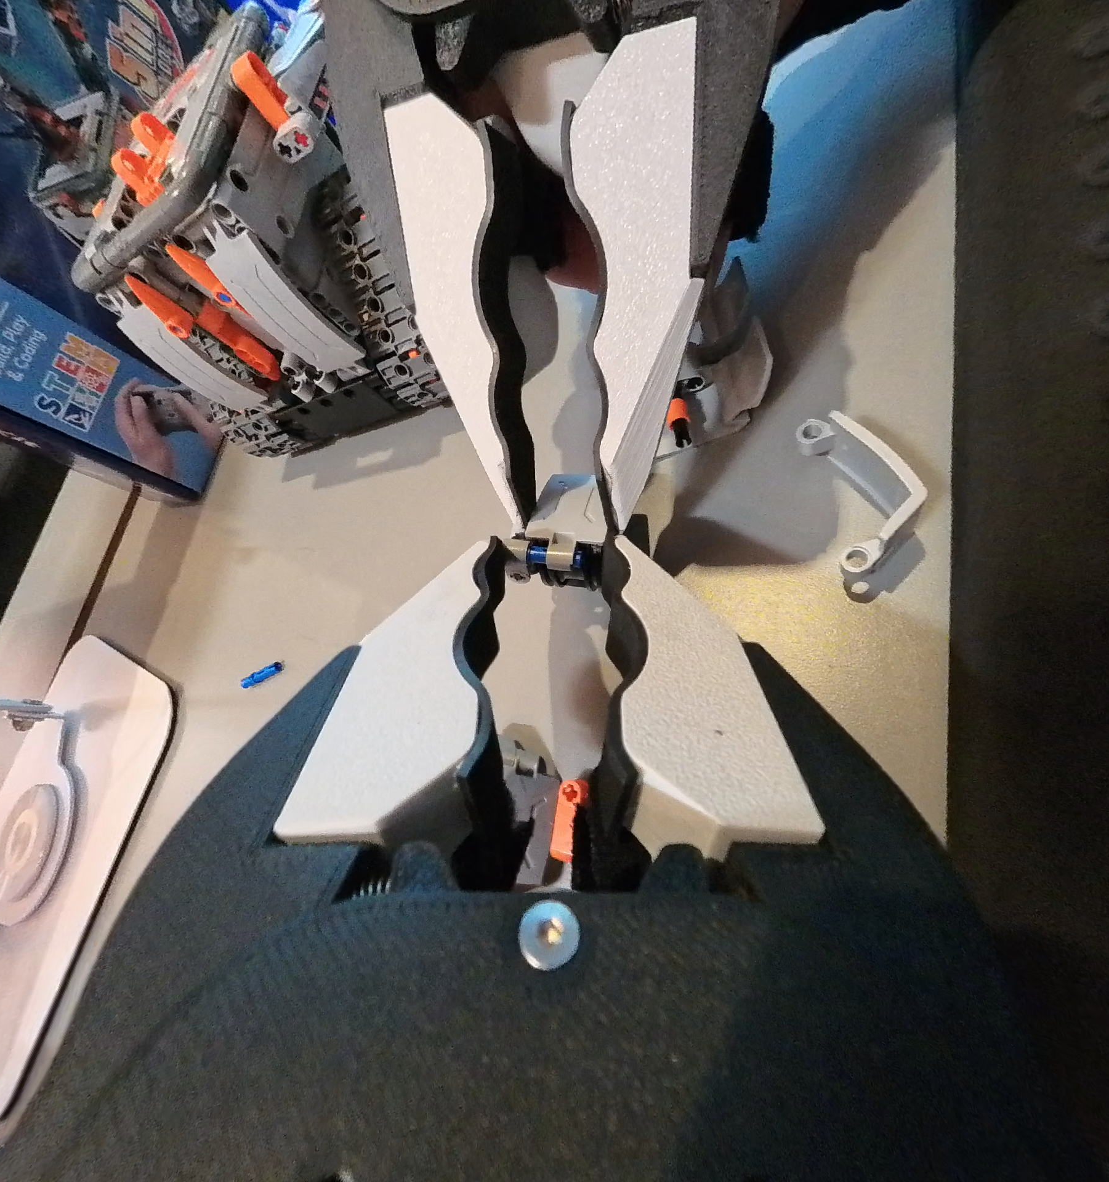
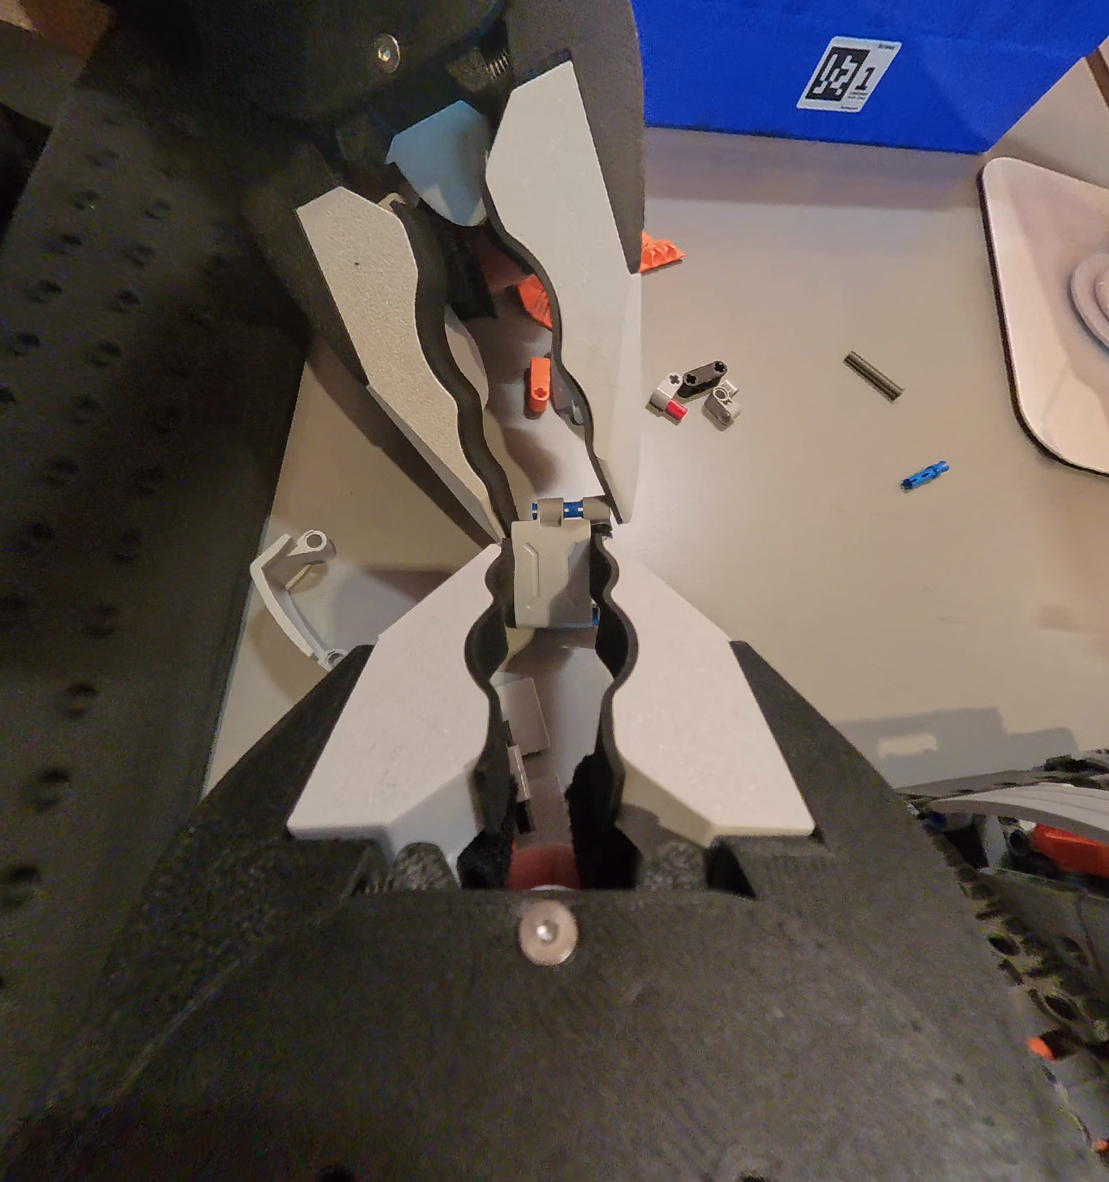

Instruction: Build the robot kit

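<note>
A small grey curved panel piece (image 2: 548,585), with a raised angular line on its face, hangs above the pale table, pinched at its sides between the right gripper (image 2: 548,591) fingertips. Along its far edge runs a blue axle pin assembly (image 1: 555,558) with grey collars and black bushes; the left gripper (image 1: 555,559) closes on the ends of that pin, tip to tip with the other.
</note>
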Demonstrator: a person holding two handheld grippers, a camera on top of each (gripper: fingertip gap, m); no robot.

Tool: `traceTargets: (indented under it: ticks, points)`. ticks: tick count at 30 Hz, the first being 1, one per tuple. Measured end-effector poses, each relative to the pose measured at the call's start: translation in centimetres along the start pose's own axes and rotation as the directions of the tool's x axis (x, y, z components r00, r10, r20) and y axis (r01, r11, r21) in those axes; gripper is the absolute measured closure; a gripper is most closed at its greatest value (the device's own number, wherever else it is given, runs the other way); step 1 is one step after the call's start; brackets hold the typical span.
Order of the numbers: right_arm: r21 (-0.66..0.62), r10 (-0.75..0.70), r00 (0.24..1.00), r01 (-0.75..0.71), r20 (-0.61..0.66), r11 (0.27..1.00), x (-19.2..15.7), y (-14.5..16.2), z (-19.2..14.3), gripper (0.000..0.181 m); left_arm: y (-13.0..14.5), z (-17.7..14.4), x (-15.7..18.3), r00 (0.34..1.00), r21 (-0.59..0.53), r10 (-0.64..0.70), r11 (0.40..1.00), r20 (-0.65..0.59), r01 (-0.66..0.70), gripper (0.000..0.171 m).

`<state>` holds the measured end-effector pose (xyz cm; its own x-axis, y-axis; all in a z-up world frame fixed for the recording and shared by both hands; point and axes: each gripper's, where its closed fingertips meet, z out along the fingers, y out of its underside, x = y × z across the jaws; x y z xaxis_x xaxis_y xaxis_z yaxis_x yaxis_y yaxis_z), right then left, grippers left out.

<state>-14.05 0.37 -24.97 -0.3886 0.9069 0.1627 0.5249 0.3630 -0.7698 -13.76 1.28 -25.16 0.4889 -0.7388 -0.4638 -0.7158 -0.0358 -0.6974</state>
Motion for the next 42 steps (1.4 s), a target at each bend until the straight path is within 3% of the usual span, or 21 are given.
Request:
traceTargets:
  ticks: [6,9,11,19,23,26,32,33,34,42]
  points:
    - [-0.014,-0.023,1.000,0.023,-0.019,1.000,0.1,-0.2,0.2,0.161,0.3,-0.1,-0.2,0.999,-0.012,0.001,1.000,0.032,-0.001,0.144]
    - [0.007,-0.018,1.000,0.018,-0.008,1.000,-0.1,-0.3,-0.1,0.159,0.6,-0.3,0.1,0.995,-0.021,-0.096,0.995,-0.035,0.095,0.143]
    - [0.001,-0.013,1.000,0.013,-0.009,1.000,0.0,-0.2,-0.6,0.147,1.3,-0.6,-0.6,0.998,-0.029,-0.063,0.998,-0.002,0.063,0.142]
    - [-0.064,-0.012,1.000,0.010,-0.022,0.998,0.4,1.2,-0.5,0.148,3.9,-0.8,-0.4,0.998,-0.128,-0.046,0.991,-0.034,0.042,0.138]
    - [-0.074,0.005,1.000,-0.007,-0.027,0.997,0.6,1.5,-0.2,0.146,3.7,-1.3,-1.3,0.999,-0.122,-0.047,0.992,-0.024,0.043,0.129]
    - [-0.088,0.011,1.000,-0.013,-0.029,0.996,0.6,1.7,0.1,0.146,2.1,-1.0,-1.3,0.999,-0.095,-0.040,0.995,-0.035,0.037,0.123]
    - [-0.086,0.039,0.998,-0.043,-0.047,0.995,1.0,1.7,-0.1,0.145,1.2,0.9,-1.0,0.997,-0.148,-0.068,0.987,-0.034,0.062,0.130]
    - [-0.093,0.037,0.998,-0.042,-0.049,0.995,1.1,1.8,-0.1,0.144,1.2,1.1,-1.3,0.998,-0.151,-0.059,0.987,-0.010,0.057,0.141]
    - [-0.097,0.036,0.998,-0.042,-0.055,0.994,1.1,1.9,-0.1,0.143,1.2,1.2,-1.2,0.999,-0.155,-0.049,0.987,-0.011,0.047,0.142]
    - [-0.096,0.014,0.998,-0.019,-0.058,0.995,0.9,1.7,0.1,0.142,2.4,-0.8,-0.4,0.998,-0.108,0.069,0.992,-0.008,-0.069,0.137]
